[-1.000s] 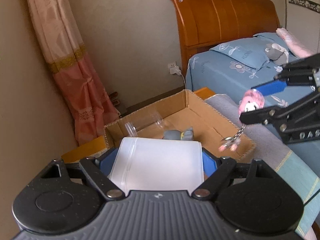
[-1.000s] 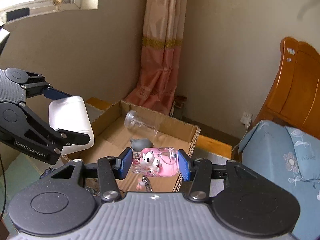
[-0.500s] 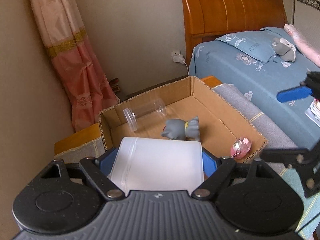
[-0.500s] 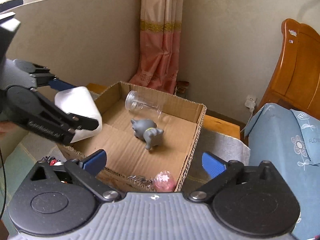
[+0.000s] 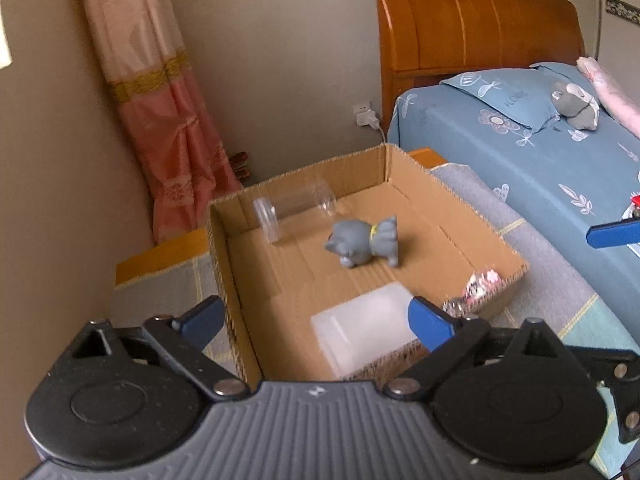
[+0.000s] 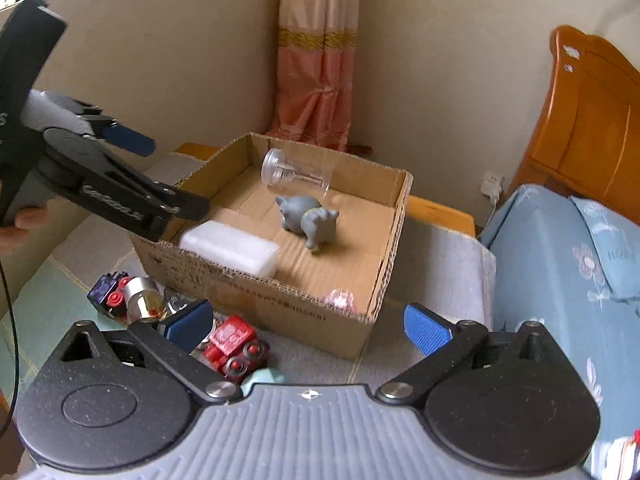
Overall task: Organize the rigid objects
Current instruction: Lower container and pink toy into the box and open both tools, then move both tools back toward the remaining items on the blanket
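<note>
My left tool [image 5: 314,322] has just been opening, nothing clamped; the translucent white plastic container [image 5: 362,330] lies inside the brown cardboard box [image 5: 448,196], against its near wall. My right tool [image 6: 308,326] stands apart, empty.

Rigid toys and containers lying in and beside an open cardboard box [image 6: 276,298]

Inside the box, a clear plastic tube [image 6: 296,172] is lying on its side by the far wall, a grey animal figurine [image 6: 308,220] is standing mid-floor, a translucent white container [image 6: 230,250] is lying flat near the front wall, and a pink keychain bottle [image 6: 340,300] is resting in the front corner. Outside, a red toy vehicle [image 6: 234,346], a dark blue block toy [image 6: 108,292] and a small glass bottle [image 6: 144,300] are sitting in front of the box.
</note>
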`<state>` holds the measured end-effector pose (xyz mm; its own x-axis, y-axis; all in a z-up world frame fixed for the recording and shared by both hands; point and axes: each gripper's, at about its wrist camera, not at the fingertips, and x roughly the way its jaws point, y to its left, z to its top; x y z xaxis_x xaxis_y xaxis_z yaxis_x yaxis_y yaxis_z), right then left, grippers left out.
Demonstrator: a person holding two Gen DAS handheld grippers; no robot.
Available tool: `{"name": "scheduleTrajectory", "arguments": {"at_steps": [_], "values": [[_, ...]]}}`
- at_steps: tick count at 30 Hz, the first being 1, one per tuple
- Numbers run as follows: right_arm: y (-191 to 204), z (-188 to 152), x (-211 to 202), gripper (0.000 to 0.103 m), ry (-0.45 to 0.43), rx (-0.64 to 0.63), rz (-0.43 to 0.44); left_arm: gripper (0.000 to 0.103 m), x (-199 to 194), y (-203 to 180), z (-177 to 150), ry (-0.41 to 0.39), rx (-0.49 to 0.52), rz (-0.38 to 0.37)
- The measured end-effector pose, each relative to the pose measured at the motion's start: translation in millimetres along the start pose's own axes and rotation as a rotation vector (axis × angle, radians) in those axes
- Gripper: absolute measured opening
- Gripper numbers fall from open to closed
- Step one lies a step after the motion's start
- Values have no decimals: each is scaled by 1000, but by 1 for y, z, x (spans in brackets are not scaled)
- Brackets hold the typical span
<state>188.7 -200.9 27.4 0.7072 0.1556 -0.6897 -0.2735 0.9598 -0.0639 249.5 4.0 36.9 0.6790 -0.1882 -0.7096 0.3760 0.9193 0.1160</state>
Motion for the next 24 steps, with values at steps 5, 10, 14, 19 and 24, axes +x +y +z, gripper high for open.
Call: {"name": "scheduleTrajectory", "arguments": {"at_steps": [5, 10, 14, 19, 24], "values": [[5, -17, -4, 103, 15, 55, -21, 98, -11, 1, -18, 12, -37, 22], [15, -38, -8, 103, 0, 106, -80, 98, -22, -1, -45, 19, -41, 69], [21, -57, -5, 103, -13, 213, -122, 98, -32, -1, -70, 6, -81, 97], [31, -67, 11, 103, 35, 283, -100, 98, -36, -4, -105, 5, -121, 149], [45, -65, 29, 103, 69, 296, -92, 98, -36, 1, -131, 15, -180, 164]]}}
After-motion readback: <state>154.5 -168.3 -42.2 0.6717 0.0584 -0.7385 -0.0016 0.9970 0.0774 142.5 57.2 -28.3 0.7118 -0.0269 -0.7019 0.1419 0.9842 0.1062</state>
